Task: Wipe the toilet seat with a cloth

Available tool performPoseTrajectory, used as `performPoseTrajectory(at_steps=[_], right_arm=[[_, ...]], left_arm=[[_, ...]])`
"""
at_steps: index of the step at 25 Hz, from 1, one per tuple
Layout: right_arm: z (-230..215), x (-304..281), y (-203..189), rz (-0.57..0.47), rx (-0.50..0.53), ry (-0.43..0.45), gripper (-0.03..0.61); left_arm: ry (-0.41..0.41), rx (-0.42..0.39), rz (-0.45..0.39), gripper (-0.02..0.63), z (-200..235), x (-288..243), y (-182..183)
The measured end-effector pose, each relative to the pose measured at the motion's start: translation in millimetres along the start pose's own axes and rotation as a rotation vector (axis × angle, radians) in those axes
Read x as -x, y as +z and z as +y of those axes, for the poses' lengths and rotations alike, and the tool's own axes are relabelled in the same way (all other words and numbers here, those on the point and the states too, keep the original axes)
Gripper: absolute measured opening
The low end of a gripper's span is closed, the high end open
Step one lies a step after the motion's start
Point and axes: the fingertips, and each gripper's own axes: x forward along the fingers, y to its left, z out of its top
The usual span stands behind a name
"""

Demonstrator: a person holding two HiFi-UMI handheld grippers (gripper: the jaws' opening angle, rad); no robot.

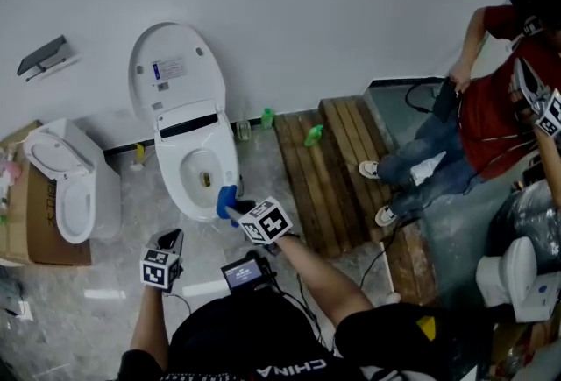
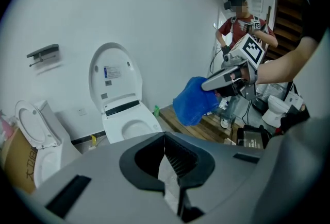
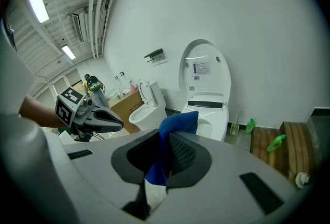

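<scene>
**A:** Tongs status?

**B:** My right gripper point(image 1: 230, 208) is clamped on the blue cloth point(image 1: 226, 199). A fold is pinched between the jaws and the rest hangs off the tips. On my left gripper point(image 1: 172, 241) the jaws are fully together, with nothing in them.

**A:** Cloth vs seat?

**B:** In the head view it sits over the front right edge of the toilet seat point(image 1: 168, 179). The left gripper view shows it hanging in the air to the right of the bowl, not touching. The lid point(image 1: 171, 73) is up against the wall.

**A:** Where's the left one?

**B:** Nearer to me, left of the right one. It points toward the toilet and is apart from it.

**A:** Surroundings?

**B:** There's a second toilet point(image 1: 66, 191) on the left. On the right is a wooden platform point(image 1: 320, 186) with a green bottle point(image 1: 313, 136) on it. Another person point(image 1: 491, 108) is past the platform.
</scene>
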Motion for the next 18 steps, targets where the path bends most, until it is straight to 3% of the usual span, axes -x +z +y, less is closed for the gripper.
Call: performPoseTrajectory(at_steps=[5,13,18], right_arm=[[35.4,16.5,-30.9,-0.016,-0.063,-0.068,0.044],[106.8,47.2,-85.4,0.004,-0.035,-0.114,0.044],[143.5,67.8,-120.5,0.017,-0.04,-0.138,0.044]], left_arm=[[-0.015,-0.056,-0.012,0.012,-19.2,36.9,-36.8],[-0.038,0.002,-0.079,0.012,-59.6,100.3,-86.0],[-0.056,0.011,-0.08,0.012,-84.5,127.9,-118.7]])
